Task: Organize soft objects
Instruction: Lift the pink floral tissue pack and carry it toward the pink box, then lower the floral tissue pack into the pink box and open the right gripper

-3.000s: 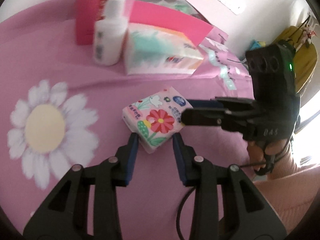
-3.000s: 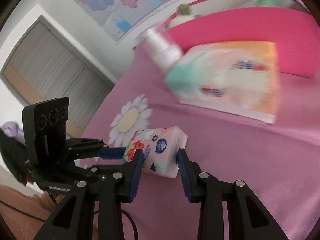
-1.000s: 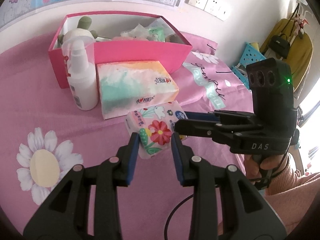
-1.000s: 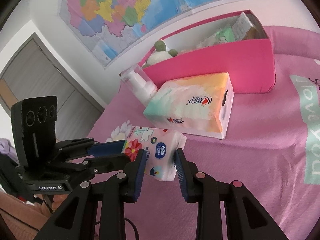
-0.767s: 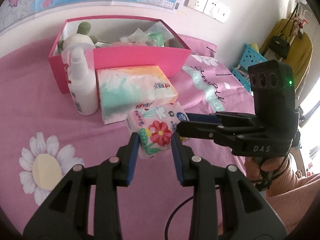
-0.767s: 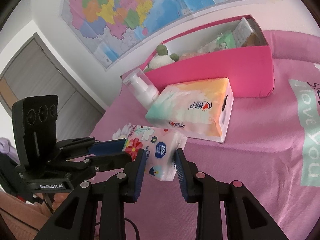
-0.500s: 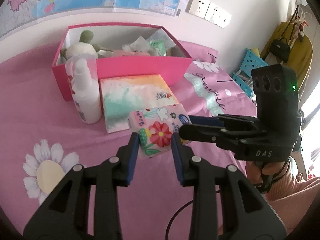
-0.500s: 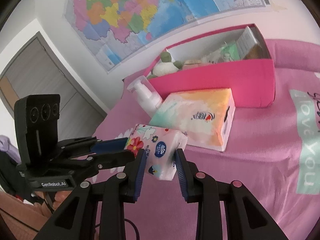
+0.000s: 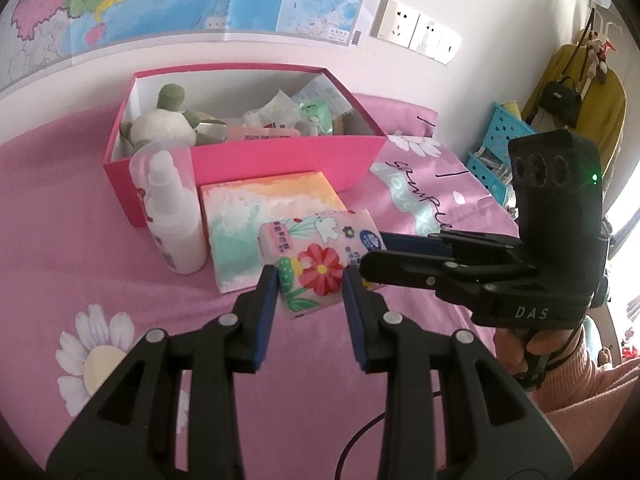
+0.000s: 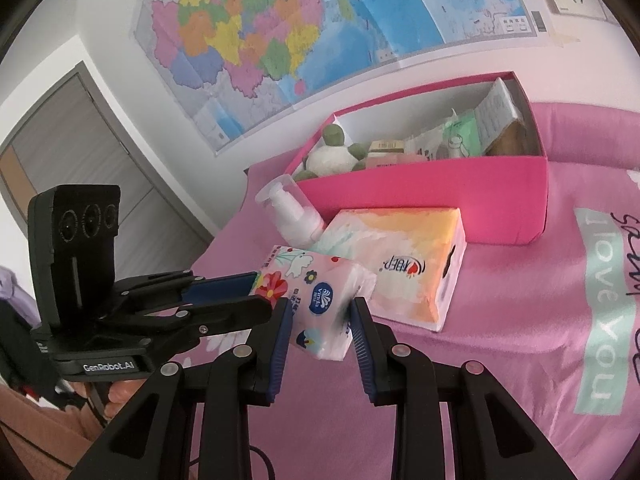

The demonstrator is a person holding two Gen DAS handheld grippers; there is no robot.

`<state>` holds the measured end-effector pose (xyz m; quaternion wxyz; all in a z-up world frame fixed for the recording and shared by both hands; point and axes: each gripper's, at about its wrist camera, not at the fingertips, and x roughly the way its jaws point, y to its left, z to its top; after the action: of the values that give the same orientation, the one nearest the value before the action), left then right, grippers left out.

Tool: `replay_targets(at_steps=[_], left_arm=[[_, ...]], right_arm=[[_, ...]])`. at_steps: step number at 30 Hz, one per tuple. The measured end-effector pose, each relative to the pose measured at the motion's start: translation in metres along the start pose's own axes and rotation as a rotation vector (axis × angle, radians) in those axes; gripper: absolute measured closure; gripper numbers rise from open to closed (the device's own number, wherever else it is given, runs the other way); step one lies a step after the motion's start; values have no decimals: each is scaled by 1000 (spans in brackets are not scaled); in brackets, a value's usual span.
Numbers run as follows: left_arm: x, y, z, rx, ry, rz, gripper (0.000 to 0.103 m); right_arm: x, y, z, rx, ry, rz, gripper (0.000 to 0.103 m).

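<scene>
Left wrist view only: wall sockets, yellow garment on a hanger, blue basket, person's pink sleeve. Right wrist view only: grey door, most of wall map.

Floral tissue pack held above pink bedspread, in front of pink box. Left claw narrowed, blue pads pressed to pack sides. Right claw likewise clamped on same pack from a crossing angle.

Pack's underside hidden; box contents partly cut off by near wall: plush toy, crinkled sachets, labels unreadable. Pump bottle against box front; larger tissue pack beside bottle.

Pack: soft glossy film, rounded brick. Box: stiff card, rectangular. Bottle: smooth white plastic, clear cap.
</scene>
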<state>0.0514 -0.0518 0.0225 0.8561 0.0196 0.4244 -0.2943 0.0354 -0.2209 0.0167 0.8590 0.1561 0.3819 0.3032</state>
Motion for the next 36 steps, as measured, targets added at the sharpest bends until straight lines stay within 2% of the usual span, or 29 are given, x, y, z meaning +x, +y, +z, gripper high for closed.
replay_targets(at_steps=[22, 36], left_arm=[[4, 7, 41, 17, -46, 14, 69], [13, 5, 58, 45, -48, 36, 69]], right_arm=[[-2, -1, 38, -57, -59, -27, 73], [-2, -9, 55, -61, -82, -44, 73]])
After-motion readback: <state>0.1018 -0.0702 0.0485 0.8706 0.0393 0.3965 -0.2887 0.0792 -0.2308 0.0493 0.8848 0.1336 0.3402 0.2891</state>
